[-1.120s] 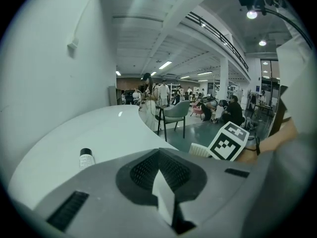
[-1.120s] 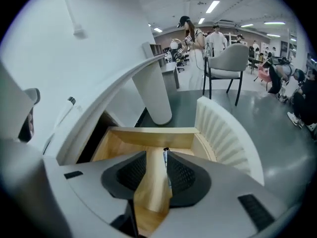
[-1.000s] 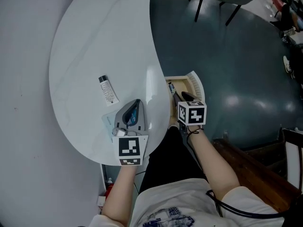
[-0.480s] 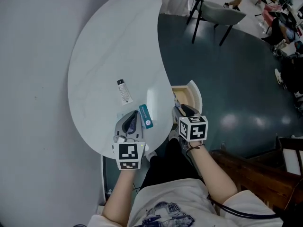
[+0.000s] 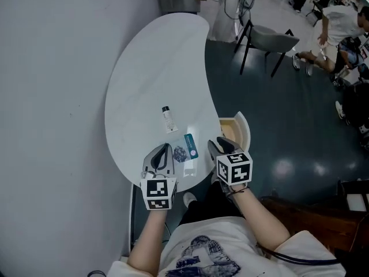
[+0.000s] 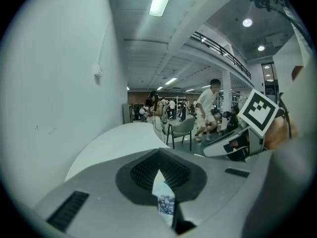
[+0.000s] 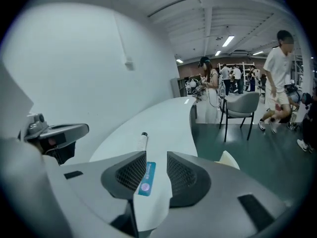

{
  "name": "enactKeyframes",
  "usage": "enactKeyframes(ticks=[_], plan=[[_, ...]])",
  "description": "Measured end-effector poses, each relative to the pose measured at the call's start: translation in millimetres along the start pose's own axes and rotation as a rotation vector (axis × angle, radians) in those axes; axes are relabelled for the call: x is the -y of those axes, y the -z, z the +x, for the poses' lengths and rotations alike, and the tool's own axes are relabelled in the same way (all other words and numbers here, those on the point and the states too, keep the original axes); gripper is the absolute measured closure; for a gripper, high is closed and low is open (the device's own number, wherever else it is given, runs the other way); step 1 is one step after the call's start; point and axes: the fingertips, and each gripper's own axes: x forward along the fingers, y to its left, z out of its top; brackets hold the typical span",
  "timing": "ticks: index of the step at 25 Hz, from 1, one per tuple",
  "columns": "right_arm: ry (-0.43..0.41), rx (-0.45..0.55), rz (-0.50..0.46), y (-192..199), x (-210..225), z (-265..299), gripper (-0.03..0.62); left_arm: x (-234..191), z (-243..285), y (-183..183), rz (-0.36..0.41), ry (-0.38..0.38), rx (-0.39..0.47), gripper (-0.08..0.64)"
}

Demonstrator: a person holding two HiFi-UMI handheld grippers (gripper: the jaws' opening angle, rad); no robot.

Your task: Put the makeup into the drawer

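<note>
Over the near edge of the white table point(image 5: 150, 68), the left gripper point(image 5: 164, 149) was clamped on one thin sachet point(image 5: 180, 153). One tube point(image 5: 168, 119) lay nearer the middle. One teal packet point(image 5: 191, 146) lay by the right edge, its long axis pointing away from the person. It was nearest the right gripper point(image 5: 218, 145), whose jaws stood apart and empty. One open drawer point(image 5: 243, 126) jutted out past that edge, to the right of all three.

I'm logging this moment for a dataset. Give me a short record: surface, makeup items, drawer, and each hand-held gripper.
surface: white table
items on table: tube; teal packet; printed sachet
drawer: open, at the table's right edge in the head view
left hand-held gripper: jaws shut, beside the sachet
right hand-held gripper: jaws apart, nothing between them
</note>
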Motion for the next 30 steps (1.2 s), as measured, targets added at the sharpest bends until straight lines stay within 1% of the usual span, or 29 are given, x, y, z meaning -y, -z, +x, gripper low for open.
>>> enactKeyframes(ticks=[4,10,18,20,21,22,24,28,30], plan=[[-0.048,0.048,-0.042,-18.5,-31.5,-14.5,0.449,-8.6,-19.5,-10.8,-0.001,-0.018,0.024,0.514],[-0.099,0.111,-0.074,-40.3,-68.8,-44.2,0.449,-16.7,-54.7,-24.6,-0.016,-0.038,0.056,0.514],[-0.141,0.209,-0.105,-66.0,-86.8,-75.0,0.456,-12.7,-78.8,-47.0,-0.013,-0.041,0.118,0.514],[-0.142,0.215,-0.112,-66.4,-90.5,-76.6,0.466,-13.2,-82.8,-47.1,-0.018,-0.043,0.12,0.514],[-0.135,0.217,-0.116,-66.3,-91.2,-77.1,0.48,-13.3,-83.7,-47.0,-0.022,-0.043,0.121,0.514],[-0.124,0.218,-0.119,-66.1,-91.1,-77.8,0.511,-12.9,-84.1,-47.2,-0.024,-0.041,0.121,0.514],[-0.113,0.219,-0.118,-65.9,-91.2,-78.8,0.539,-12.4,-84.6,-48.9,-0.026,-0.039,0.124,0.514],[-0.131,0.225,-0.127,-65.3,-98.3,-78.9,0.568,-14.2,-85.3,-50.4,-0.024,-0.044,0.129,0.514],[-0.139,0.226,-0.133,-64.2,-101.3,-79.2,0.571,-14.1,-85.9,-50.0,-0.023,-0.045,0.13,0.514]])
